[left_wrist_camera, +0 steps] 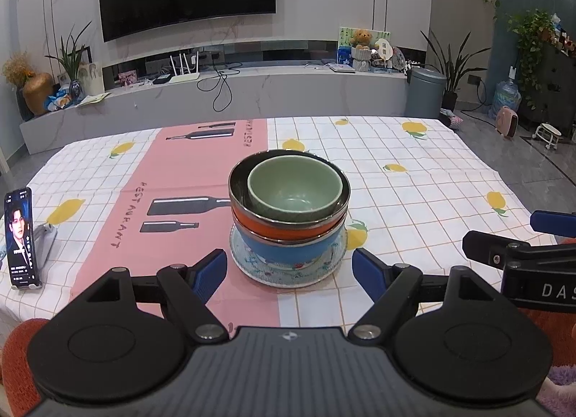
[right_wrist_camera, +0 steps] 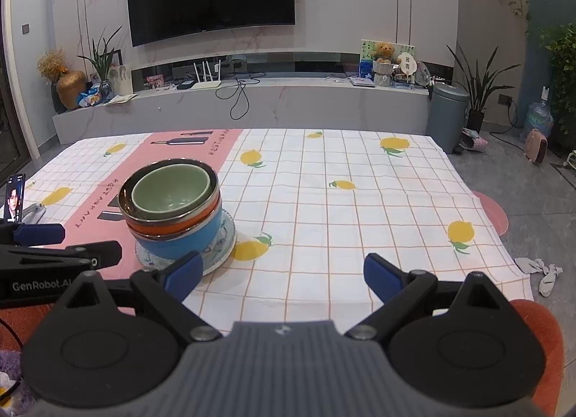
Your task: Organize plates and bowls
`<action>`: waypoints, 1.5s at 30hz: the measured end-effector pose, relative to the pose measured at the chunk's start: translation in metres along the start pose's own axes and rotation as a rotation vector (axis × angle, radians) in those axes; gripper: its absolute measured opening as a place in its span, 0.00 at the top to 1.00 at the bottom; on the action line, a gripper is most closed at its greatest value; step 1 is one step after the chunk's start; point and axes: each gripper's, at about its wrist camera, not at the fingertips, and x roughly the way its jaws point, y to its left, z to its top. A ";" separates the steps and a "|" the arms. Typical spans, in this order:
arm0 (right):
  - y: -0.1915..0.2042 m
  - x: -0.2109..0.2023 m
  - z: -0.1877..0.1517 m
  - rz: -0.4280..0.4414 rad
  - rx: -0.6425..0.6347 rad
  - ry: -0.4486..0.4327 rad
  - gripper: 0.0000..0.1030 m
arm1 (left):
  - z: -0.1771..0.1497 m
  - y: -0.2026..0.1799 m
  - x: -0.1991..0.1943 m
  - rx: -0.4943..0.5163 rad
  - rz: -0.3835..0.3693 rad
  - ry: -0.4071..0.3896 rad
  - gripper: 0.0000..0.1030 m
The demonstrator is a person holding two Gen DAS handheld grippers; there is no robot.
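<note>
With the stack of pale green ceramic bowl (left_wrist_camera: 294, 190), orange and blue steel-rimmed bowls on the patterned plate (left_wrist_camera: 288, 265) centre frame apparently finished, the spread, empty left gripper (left_wrist_camera: 289, 265) and right gripper (right_wrist_camera: 282, 273) are best kept clear.

Ahead of my wide-open left gripper (left_wrist_camera: 289, 269) I see a pale green ceramic bowl (left_wrist_camera: 294, 189) nested in orange (left_wrist_camera: 284, 230) and blue steel-rimmed bowls (left_wrist_camera: 288, 249) on a patterned plate (left_wrist_camera: 288, 274).
</note>
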 end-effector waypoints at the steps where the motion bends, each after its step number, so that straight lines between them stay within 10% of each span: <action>1: 0.000 -0.001 0.001 -0.001 0.001 -0.002 0.09 | 0.000 -0.001 0.000 0.002 0.000 -0.003 0.10; 45: 0.002 -0.007 -0.003 -0.008 -0.002 -0.008 0.09 | 0.005 -0.004 -0.008 -0.001 0.001 -0.040 0.10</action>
